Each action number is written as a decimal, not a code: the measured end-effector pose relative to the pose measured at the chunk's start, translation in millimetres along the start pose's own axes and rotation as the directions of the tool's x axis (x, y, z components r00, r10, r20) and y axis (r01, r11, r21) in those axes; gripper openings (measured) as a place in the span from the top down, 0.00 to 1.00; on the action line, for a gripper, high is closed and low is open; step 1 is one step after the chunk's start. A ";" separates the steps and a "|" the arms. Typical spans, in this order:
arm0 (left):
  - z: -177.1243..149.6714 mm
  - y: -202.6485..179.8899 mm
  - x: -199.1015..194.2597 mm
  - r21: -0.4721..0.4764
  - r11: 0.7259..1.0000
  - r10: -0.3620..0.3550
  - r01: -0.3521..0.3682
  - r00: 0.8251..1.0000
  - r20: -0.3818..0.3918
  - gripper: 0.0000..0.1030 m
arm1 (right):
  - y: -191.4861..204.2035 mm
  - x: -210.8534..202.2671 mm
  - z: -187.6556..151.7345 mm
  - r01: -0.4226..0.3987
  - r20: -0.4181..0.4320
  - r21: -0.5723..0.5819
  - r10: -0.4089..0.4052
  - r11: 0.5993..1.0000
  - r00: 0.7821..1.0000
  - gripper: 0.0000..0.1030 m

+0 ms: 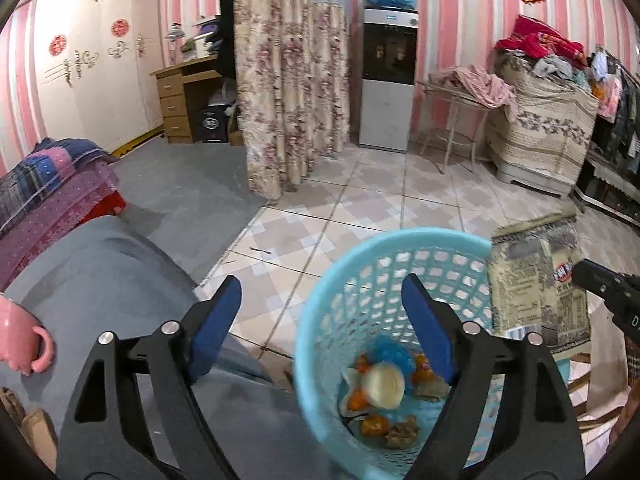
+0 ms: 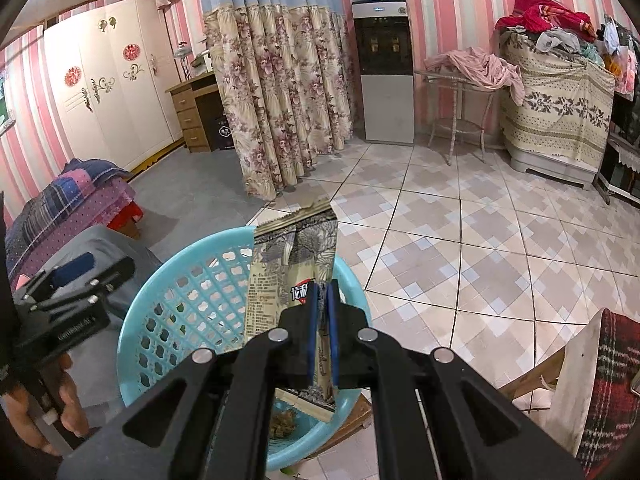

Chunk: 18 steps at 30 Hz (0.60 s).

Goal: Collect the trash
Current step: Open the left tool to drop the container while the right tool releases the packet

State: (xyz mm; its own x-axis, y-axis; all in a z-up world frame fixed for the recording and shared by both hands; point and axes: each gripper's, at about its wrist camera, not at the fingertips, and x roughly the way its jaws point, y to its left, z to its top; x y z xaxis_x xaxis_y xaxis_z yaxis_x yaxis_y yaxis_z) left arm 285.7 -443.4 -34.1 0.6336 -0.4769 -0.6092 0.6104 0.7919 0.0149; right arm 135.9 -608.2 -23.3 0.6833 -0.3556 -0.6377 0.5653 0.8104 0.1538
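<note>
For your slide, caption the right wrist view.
Right tool holds a wrapper over the blue basket.

Blue basket (image 1: 400,248) near rim is motion-blurred in the left wrist view, and its bottom is cut off by the frame's lower edge. Packet (image 2: 294,280) print is too small to read, its lower part hidden behind the right gripper (image 2: 323,336). Basket contents (image 1: 384,396) are soft, partly masked by the left gripper's finger (image 1: 430,332), and only some can be identified.
</note>
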 end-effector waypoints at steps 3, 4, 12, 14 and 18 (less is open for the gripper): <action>1.9 12.9 -13.4 -0.017 1.000 0.026 -0.026 0.999 0.019 0.15 | 1.8 1.2 -0.1 -0.001 -0.003 -0.005 0.001 1.000 1.000 0.95; 2.2 18.0 -19.4 -0.022 0.999 0.036 -0.035 0.999 0.030 0.13 | 4.4 2.9 -0.3 -0.001 -0.005 -0.005 0.000 1.000 1.000 0.95; -7.0 55.4 -56.3 -0.053 0.991 0.124 -0.120 0.990 0.064 0.07 | 26.0 19.9 -5.0 0.013 -0.046 0.003 -0.013 1.000 0.999 0.93; -11.4 64.4 -62.2 -0.069 0.989 0.133 -0.128 0.989 0.063 0.06 | 33.2 23.9 -6.9 0.024 -0.052 -0.011 -0.024 1.000 0.998 0.86; -20.7 80.6 -72.9 -0.094 0.984 0.156 -0.150 0.986 0.061 0.06 | 40.2 26.6 -11.3 0.000 -0.053 -0.001 0.000 1.000 0.999 0.46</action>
State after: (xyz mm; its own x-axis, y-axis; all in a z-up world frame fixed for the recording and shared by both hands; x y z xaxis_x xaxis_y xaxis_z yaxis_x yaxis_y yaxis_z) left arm 278.9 -336.9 -4.9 0.7486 -0.3701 -0.5501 0.4613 0.8867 0.0311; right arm 171.5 -579.9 -42.5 0.6576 -0.3308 -0.6769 0.5653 0.8105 0.1531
